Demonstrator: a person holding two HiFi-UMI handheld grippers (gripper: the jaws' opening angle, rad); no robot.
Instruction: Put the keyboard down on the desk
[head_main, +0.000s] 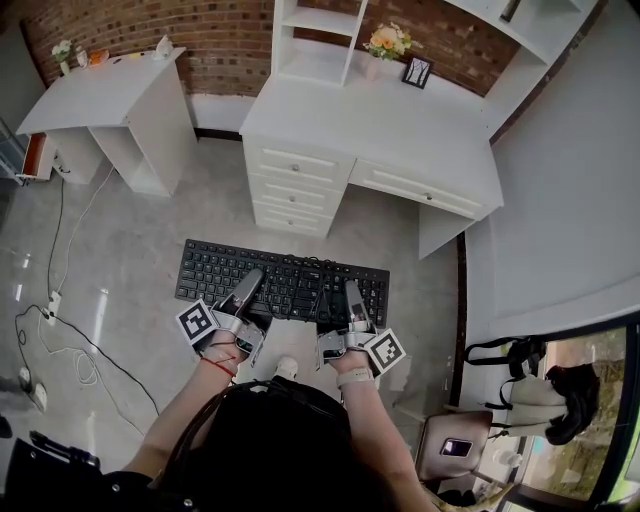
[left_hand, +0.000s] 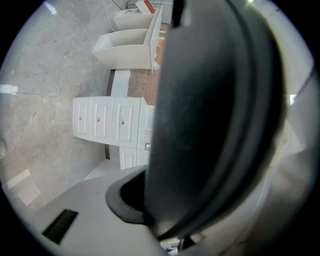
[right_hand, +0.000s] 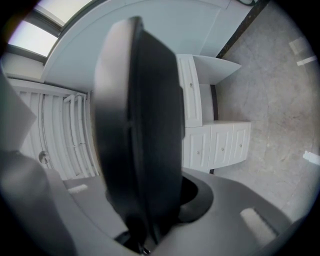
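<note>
A black keyboard (head_main: 290, 280) hangs level above the grey floor, in front of the white desk (head_main: 400, 130). My left gripper (head_main: 252, 282) is shut on its near edge left of centre. My right gripper (head_main: 352, 292) is shut on the same edge further right. In the left gripper view the keyboard (left_hand: 210, 110) fills the middle as a dark slab clamped in the gripper (left_hand: 165, 200), with the desk's drawers (left_hand: 105, 120) beyond. The right gripper view shows the keyboard (right_hand: 145, 140) edge-on in the gripper (right_hand: 150, 200), beside the drawers (right_hand: 215, 145).
The desk carries a flower pot (head_main: 388, 40) and a photo frame (head_main: 417, 70) at its back, under a white shelf unit (head_main: 315, 40). A second white desk (head_main: 100, 95) stands at the far left. Cables (head_main: 50, 330) lie on the floor at the left. A stool with a phone (head_main: 455, 445) stands at the lower right.
</note>
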